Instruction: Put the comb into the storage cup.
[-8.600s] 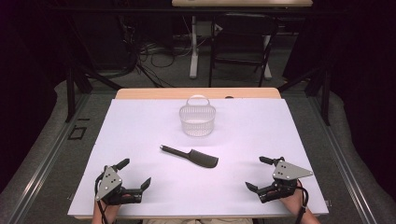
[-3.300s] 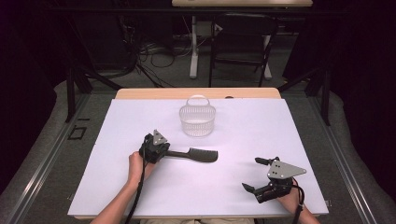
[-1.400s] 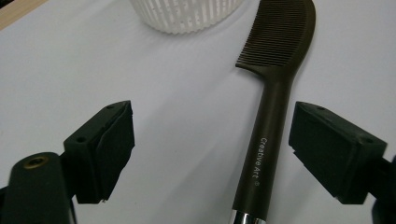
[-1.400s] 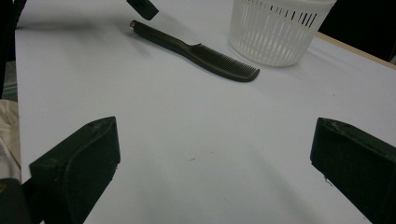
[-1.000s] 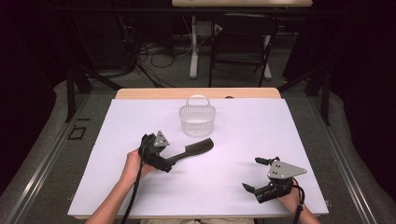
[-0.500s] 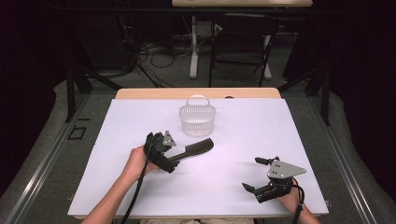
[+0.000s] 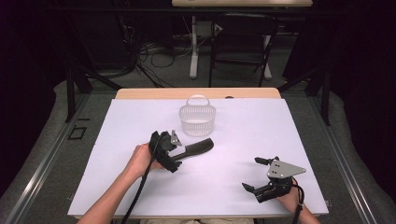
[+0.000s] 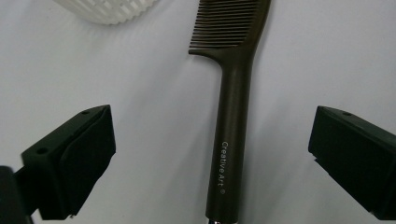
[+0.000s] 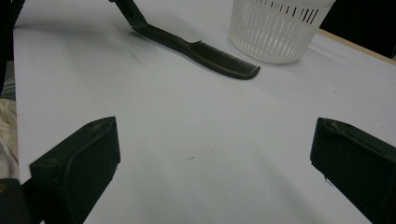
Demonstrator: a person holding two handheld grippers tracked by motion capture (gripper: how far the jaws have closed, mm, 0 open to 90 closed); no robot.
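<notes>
The left gripper (image 7: 164, 150) sits over the handle end of the comb (image 8: 232, 126), its 2 jaws spread wide. In the left gripper view the comb lies between the jaws, touching neither, with its handle running up from the bottom edge and its teeth pointing away from the jaws; the print "Creative Art" shows on the handle. Beyond the teeth and off toward the left jaw stands the basket (image 7: 197, 120), white and slotted, close to the comb's toothed end but apart from it in the high view. The comb lies on the white desk (image 7: 261, 140). The right gripper (image 7: 268, 184) rests low on the desk well apart from the comb, its jaws also spread wide with bare desk between them; in the right gripper view the comb lies far ahead, toward the left jaw, and the basket ahead of the gap between the jaws.
</notes>
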